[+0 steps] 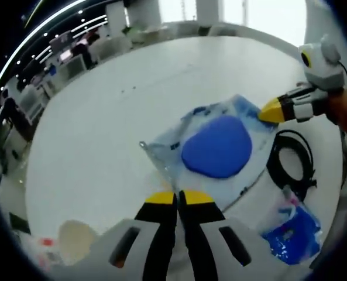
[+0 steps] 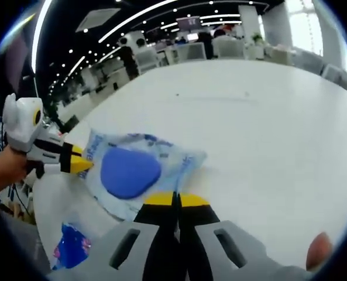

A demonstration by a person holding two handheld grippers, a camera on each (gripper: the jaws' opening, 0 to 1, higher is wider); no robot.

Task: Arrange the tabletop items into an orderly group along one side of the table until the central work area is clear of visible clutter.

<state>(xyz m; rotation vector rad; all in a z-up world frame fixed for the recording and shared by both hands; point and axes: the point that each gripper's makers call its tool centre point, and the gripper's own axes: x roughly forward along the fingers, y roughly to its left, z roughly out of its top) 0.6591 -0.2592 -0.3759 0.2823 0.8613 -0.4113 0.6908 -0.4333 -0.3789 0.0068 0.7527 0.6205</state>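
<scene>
Both pairs of yellow-tipped fingers are clenched on a clear plastic bag (image 1: 220, 146) with a blue oval pad inside: the left gripper (image 1: 178, 198) pinches one edge of it, and the right gripper (image 2: 176, 201) pinches the opposite edge, each showing in the other's view as a yellow tip touching the bag's rim. The bag lies flat on a white round table (image 1: 132, 105), close to the table's edge on the person's side. Just beside it in the left gripper view lie a coiled black cable (image 1: 291, 158) and a second, smaller blue packet (image 1: 293, 231), both nearer that same edge; a pale rounded object (image 1: 74, 239) sits at the edge by the left gripper. The rest of the tabletop is bare white with a dull sheen. Beyond the far edge stand office desks and chairs (image 2: 185, 50) under long ceiling light strips (image 2: 132, 20), with bright windows (image 2: 302, 26) at one side.
</scene>
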